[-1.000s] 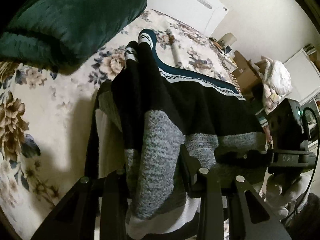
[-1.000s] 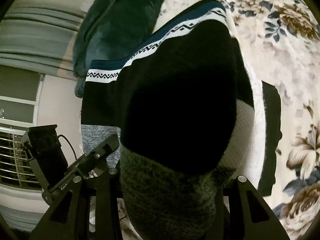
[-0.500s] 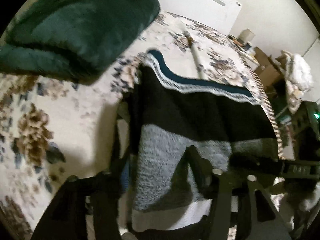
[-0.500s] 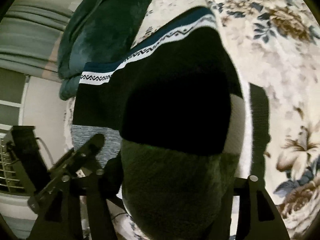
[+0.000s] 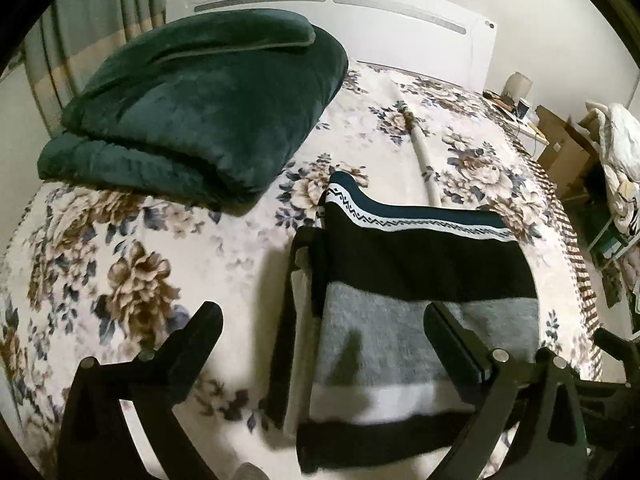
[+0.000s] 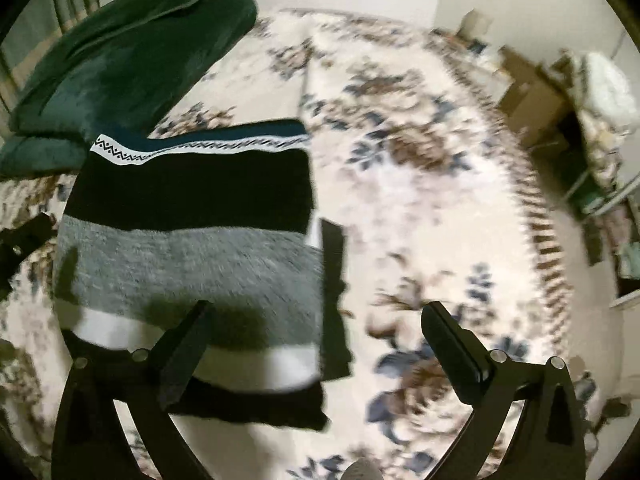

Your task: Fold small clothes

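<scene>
Both hand-held grippers are opening with nothing between the jaws: the left hand-held gripper (image 5: 320, 332) and the right hand-held gripper (image 6: 316, 324) hang above the bed (image 5: 132, 248). I see the sweater (image 5: 420, 280) lying folded on the floral cover, soft and light, likely to sag and slip unless pinched at two corners of its near edge. Its far layers I can't quite make out through blur. A bulky green blanket (image 5: 200, 104) sits near its far corner, and a pale tube (image 5: 424, 152) lies just behind it.

Floral bedspread (image 5: 120, 264), white headboard (image 5: 400, 36), curtains (image 5: 80, 32).
</scene>
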